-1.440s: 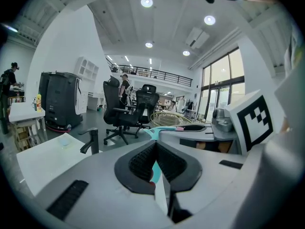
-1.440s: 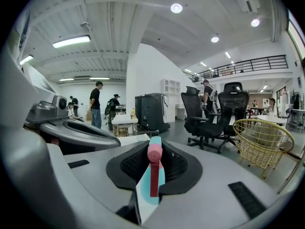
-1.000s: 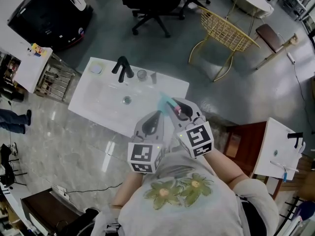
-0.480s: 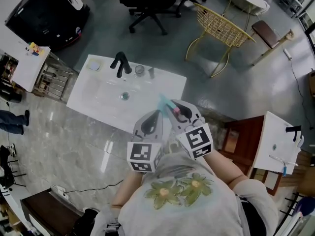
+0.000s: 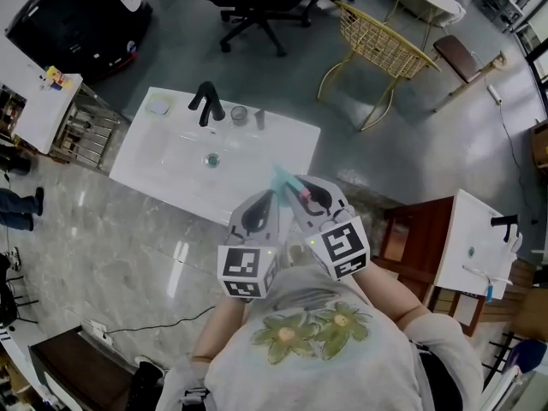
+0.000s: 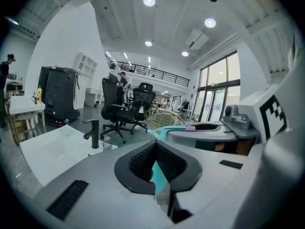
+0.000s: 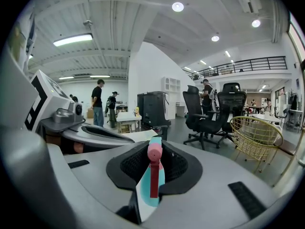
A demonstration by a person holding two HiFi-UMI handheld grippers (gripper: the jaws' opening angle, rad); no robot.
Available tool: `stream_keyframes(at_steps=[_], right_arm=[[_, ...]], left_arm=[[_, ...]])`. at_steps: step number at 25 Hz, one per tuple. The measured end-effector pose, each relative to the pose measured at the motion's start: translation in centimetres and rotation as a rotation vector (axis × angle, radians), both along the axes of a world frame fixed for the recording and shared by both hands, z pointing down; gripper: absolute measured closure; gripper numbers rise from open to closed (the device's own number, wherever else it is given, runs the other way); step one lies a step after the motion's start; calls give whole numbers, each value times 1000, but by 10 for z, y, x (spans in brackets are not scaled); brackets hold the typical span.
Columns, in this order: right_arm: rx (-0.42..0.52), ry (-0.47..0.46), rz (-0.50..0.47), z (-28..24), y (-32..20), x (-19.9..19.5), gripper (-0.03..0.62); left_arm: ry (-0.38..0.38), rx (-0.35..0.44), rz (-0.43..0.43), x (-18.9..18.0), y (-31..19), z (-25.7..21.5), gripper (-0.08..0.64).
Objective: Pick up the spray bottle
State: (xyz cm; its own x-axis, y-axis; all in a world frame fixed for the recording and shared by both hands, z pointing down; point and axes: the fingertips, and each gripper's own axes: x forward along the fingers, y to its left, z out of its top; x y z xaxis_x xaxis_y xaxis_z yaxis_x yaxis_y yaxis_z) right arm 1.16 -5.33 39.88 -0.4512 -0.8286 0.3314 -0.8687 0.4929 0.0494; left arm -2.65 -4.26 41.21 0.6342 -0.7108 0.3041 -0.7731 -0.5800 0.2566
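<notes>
You are facing the white sink counter (image 5: 171, 165), holding both grippers side by side in front of you. Your right gripper (image 5: 301, 188) is pinching the teal spray bottle (image 7: 154, 168), keeping it up off the counter. Your left gripper (image 6: 155, 143) is pressing its jaw tips together, with a teal sliver (image 6: 158, 175) showing in the gap behind them.

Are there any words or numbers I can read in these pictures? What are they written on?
No words or numbers can be read anywhere.
Cubes on the left gripper and right gripper: black-and-white square patterns only, no letters.
Spray bottle: no label shows.
Small colourful things on the white side table: too small to read.
</notes>
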Motion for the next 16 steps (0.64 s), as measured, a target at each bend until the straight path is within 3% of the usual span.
stream_keyframes(at_steps=[16], right_arm=[[-12,3,1,-4,22,1,520]], left_arm=[[17,-2,19,4,21,2,551]])
